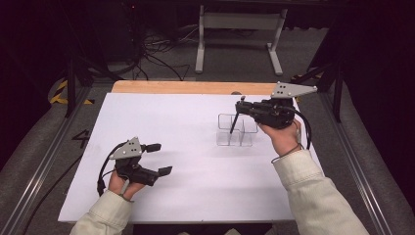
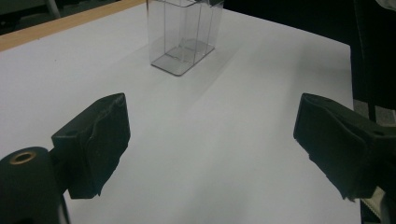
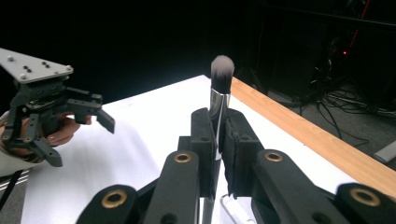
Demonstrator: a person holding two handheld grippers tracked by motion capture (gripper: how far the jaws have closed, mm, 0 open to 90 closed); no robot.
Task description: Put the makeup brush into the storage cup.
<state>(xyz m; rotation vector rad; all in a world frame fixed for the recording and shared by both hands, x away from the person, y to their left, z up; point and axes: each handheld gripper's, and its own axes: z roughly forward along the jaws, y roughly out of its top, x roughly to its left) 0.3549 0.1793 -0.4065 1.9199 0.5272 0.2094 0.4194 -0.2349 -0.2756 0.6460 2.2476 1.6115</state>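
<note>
A makeup brush (image 3: 220,88) with a silver ferrule and a soft grey tip stands bristles up, and my right gripper (image 3: 219,128) is shut on its shaft. In the high view that right gripper (image 1: 242,105) hovers above a clear plastic organizer (image 1: 247,132) with several compartments, and the brush (image 1: 235,122) slants its dark handle down toward it. Whether the handle end is inside a compartment I cannot tell. My left gripper (image 1: 159,158) rests low at the table's front left, open, with nothing between its jaws. The left gripper (image 2: 212,128) faces the organizer (image 2: 184,37) from some way off.
The white table top (image 1: 186,161) has a wooden strip (image 1: 195,87) along its far edge. Beyond it are dark floor, cables and a white metal stand (image 1: 240,22). The person's pale sleeves come in from the bottom. The left gripper (image 3: 79,137) also appears in the right gripper view.
</note>
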